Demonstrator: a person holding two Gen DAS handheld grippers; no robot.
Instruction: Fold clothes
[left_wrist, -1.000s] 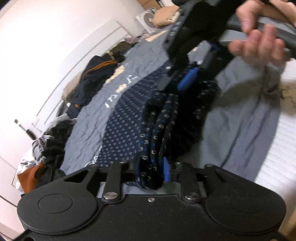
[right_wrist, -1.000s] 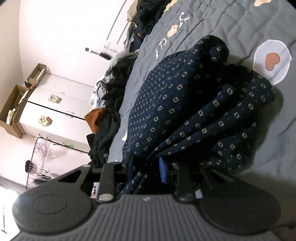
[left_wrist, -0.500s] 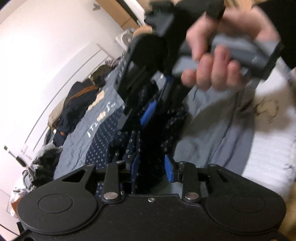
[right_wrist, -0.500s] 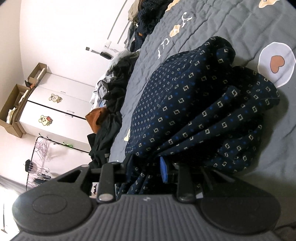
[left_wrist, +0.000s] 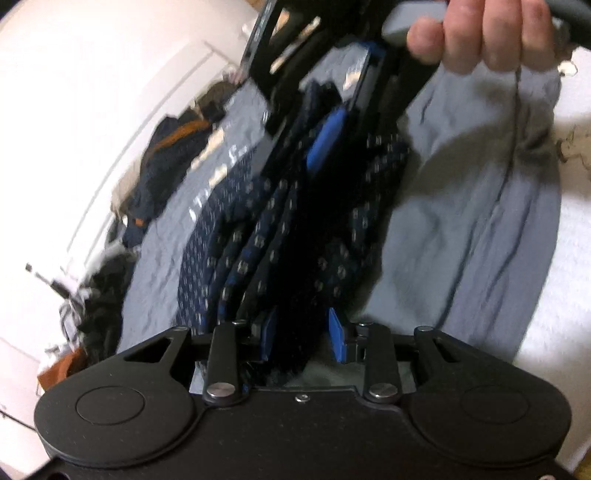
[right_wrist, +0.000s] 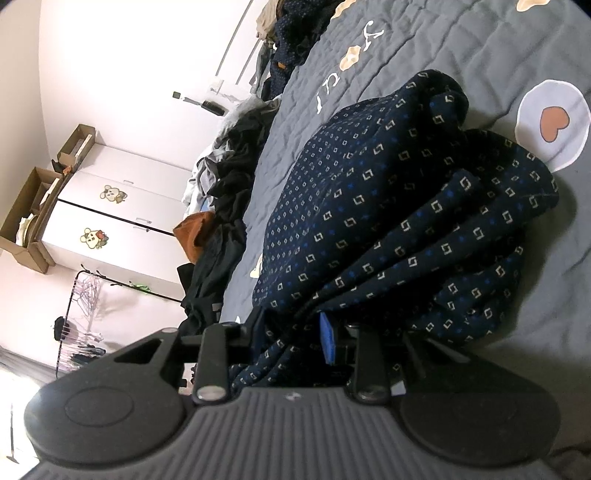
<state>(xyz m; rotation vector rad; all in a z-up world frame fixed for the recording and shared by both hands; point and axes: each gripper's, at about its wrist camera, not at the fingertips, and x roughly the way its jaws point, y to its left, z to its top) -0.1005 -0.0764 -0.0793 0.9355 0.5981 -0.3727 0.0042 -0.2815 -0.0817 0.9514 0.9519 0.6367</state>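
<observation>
So the biggest thing here is the bed (right_wrist: 424, 44), covered in a grey quilt (right_wrist: 461, 37) with pale letters and a round heart patch (right_wrist: 553, 123) on it, and there's a lighter grey sheet (left_wrist: 461, 236) bunched up on one side in the left wrist view. Along the far edge of the bed there's a messy pile of dark clothes (right_wrist: 229, 173), and behind that a white wardrobe (right_wrist: 110, 218) with little cartoon stickers and cardboard boxes (right_wrist: 33, 210) on top. The thing being folded is a navy patterned garment (right_wrist: 388, 206), dark blue with small white squares and blue dots; it's gathered in thick folds and sits lifted off the quilt, stretched between the two tools. The left hand-held gripper (left_wrist: 303, 332) has its blue pads fairly wide apart with a thick bunch of the garment's fabric running between them, so I honestly can't tell if it's actually pinching it. The right hand-held gripper (right_wrist: 295, 332) is closed down on a bunched edge of the garment, with fabric spilling over both sides of the blue pad. In the left wrist view you can also see a person's hand (left_wrist: 487, 33) wrapped around the right tool's grey handle up top.
</observation>
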